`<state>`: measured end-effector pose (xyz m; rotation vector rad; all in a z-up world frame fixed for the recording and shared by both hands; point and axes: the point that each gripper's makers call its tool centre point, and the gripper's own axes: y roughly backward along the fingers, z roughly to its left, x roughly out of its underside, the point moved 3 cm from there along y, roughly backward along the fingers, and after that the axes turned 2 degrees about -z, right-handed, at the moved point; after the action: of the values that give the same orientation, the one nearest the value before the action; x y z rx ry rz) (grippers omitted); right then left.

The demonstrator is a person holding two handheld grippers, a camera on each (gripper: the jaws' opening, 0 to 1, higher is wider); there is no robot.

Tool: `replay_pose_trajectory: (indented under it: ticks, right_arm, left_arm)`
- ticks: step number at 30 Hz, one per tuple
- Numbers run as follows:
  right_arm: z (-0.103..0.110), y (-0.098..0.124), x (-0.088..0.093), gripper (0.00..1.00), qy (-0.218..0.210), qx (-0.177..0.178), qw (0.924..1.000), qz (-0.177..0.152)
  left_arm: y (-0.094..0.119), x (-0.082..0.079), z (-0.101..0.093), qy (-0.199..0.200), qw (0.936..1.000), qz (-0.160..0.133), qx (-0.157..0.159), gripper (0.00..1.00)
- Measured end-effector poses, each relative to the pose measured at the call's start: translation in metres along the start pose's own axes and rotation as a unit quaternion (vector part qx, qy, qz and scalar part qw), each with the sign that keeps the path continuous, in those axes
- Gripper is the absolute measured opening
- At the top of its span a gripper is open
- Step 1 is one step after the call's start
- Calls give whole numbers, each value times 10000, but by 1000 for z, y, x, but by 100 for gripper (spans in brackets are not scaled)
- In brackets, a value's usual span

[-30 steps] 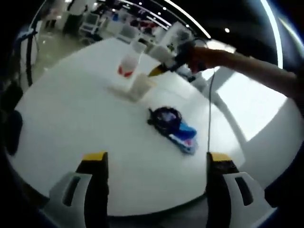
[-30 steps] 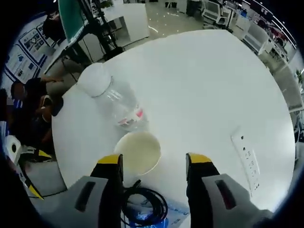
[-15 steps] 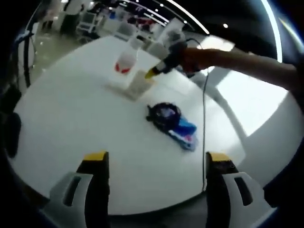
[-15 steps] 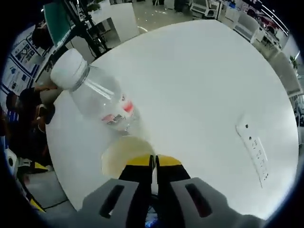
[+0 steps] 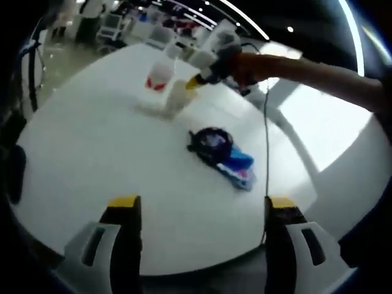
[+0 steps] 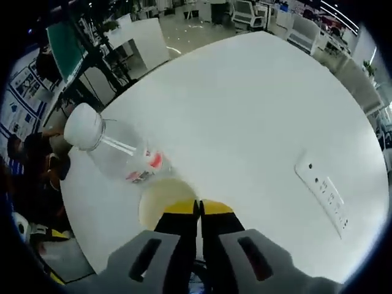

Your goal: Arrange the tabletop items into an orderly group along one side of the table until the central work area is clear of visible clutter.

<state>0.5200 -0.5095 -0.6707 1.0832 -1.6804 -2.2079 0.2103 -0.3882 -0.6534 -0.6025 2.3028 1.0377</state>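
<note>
On the round white table (image 5: 86,153) a pale cup (image 5: 174,97) stands beside a clear bottle (image 5: 160,75) with a red label. My right gripper (image 5: 196,81), held by a person's arm, reaches in from the right and meets the cup's rim. In the right gripper view my right gripper (image 6: 199,208) is shut on the rim of the cup (image 6: 158,201); the bottle (image 6: 116,153), white-capped, is just behind it. A coiled black cable (image 5: 210,139) lies on a blue packet (image 5: 240,168) mid-table. My left gripper (image 5: 202,205) hangs open near the table's edge, holding nothing.
A white power strip (image 6: 324,193) lies on the table (image 6: 245,92) at the right. A thin black cord (image 5: 266,135) trails down from the right gripper. Desks, chairs and seated people (image 6: 30,159) are beyond the table's rim.
My right gripper's jaws have closed on the cup's rim. The left gripper stays open, and its view has shifted only slightly.
</note>
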Motion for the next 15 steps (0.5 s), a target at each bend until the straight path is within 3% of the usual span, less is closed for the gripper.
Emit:
replay_pose_trajectory:
  ticks: [5,7,15]
  right_arm:
    - [7,-5,3,0,-452,-223,9987,12]
    - [6,-6,7,1,-257,-77,9996,72]
    - [2,-5,5,1,-351,-11,9994,-11]
  left_arm:
    - [1,-1,0,12,10000,-5,-3,79]
    - [2,0,-1,32,10000,3,12,79]
    - [1,-1,-3,47,10000,-5,20,79]
